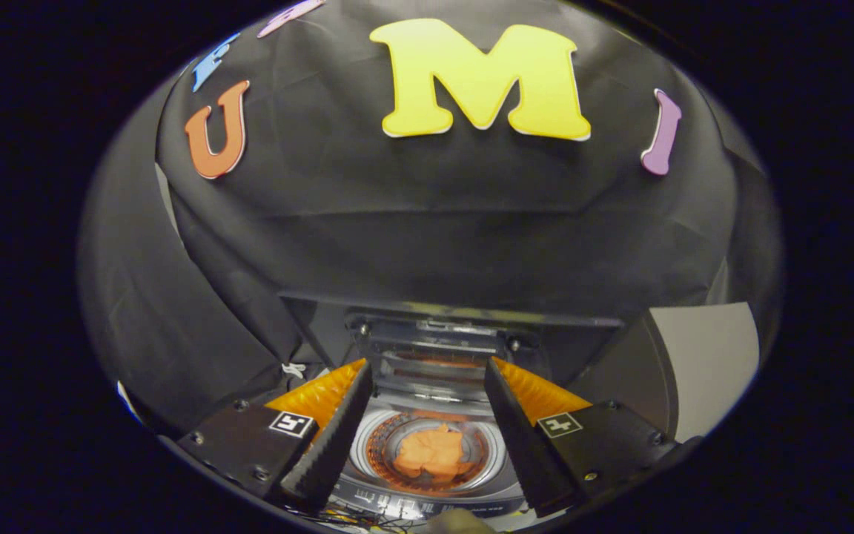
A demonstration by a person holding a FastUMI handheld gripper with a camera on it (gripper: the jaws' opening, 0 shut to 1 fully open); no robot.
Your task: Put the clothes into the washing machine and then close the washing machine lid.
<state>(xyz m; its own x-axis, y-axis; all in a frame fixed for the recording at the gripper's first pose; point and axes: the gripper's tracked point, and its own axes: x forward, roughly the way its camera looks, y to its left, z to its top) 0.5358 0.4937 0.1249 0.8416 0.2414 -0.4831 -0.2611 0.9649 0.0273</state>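
Gripper (428, 415) hovers above the washing machine (427, 493), looking down into it. Jaws stand wide apart and hold nothing; the gap between them frames the machine's round opening.

Landmark: the washing machine's drum (427, 454).
- Clothes (433, 452): an orange crumpled bundle lying inside the drum, near its middle, seen between the two fingers and below them. Not touching either finger.
- Drum rim: a pale ring around the drum, with an orange-lit band just inside it.
- Lid (431, 352): raised, standing up at the far side of the drum, beyond the fingertips. Its see-through panel shows horizontal bands and a faint orange reflection. The lid is not closed.
- Control strip (427, 508): on the near side of the drum, with pale markings too small to make out.
- Thin dark cables (356, 519) lie on the near side of the control strip, by the left finger.
- Black cloth wall (427, 237) rises behind the lid, well beyond the drum.
- Pale panel (709, 356) to the right of the machine, beyond the right finger; cannot tell what it is.
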